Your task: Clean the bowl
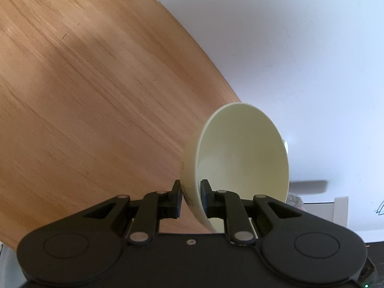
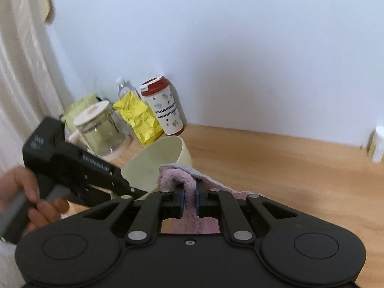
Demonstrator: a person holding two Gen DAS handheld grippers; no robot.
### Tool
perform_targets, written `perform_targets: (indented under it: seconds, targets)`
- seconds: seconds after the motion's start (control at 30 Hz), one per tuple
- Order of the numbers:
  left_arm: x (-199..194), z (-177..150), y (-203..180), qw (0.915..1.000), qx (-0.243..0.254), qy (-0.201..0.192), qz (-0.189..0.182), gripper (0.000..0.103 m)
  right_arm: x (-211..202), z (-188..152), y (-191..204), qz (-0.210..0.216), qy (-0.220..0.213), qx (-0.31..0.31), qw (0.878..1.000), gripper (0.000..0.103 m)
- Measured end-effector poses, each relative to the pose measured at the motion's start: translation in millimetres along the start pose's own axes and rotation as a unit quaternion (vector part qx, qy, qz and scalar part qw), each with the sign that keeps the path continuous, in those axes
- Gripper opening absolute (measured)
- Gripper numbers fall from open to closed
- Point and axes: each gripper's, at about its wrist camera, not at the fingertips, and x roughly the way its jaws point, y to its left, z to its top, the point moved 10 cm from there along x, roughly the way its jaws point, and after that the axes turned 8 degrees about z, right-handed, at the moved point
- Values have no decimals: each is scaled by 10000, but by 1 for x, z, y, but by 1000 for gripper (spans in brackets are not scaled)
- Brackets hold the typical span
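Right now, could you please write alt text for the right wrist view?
The right gripper pinches a pink cloth beside a tilted cream bowl, which the left gripper holds by its rim. Behind stand a jar, a yellow packet and a tumbler on the wooden table.

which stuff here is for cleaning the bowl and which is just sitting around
For the job: bowl, clamped at its rim by the left gripper; pink cloth, pinched in the right gripper.

Lying about: glass jar, yellow packet, patterned tumbler, water bottle.

bowl (image 2: 153, 163) left of cloth (image 2: 176, 180) | tumbler (image 2: 165, 106) behind bowl
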Motion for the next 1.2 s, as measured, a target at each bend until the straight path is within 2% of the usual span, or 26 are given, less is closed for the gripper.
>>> perform_targets:
  seconds: [0.1, 0.37, 0.53, 0.77, 0.87, 1.0, 1.07, 1.13, 1.2]
  targets:
    - [-1, 1, 1, 10000, 47, -14, -22, 15, -4, -4, -4, 113, 0, 206, 9997, 10]
    - [1, -5, -3, 9999, 141, 26, -8, 15, 3, -12, -8, 112, 237, -63, 9996, 10]
    - [-1, -6, -6, 9998, 163, 38, -67, 15, 1, -18, -14, 134, 356, -19, 9993, 10]
    - [1, -8, -6, 9997, 205, 44, -81, 15, 8, -24, -27, 208, 408, 454, 9979, 10]
    - [2, -9, -6, 9998, 182, 29, -88, 15, 12, -27, -34, 282, 424, 839, 9952, 10]
    - [2, -8, -5, 9998, 136, 4, -108, 15, 15, -27, -49, 503, 227, 1856, 9811, 10]
    - [3, -9, -7, 9998, 136, -4, -118, 15, 12, -24, -57, 626, 67, 2303, 9711, 10]
    - [3, -10, -9, 9998, 142, -9, -125, 15, 6, -18, -65, 812, -217, 2832, 9554, 10]
    - [4, -10, -9, 9998, 143, 4, -121, 15, 2, -12, -67, 940, -366, 3003, 9485, 10]
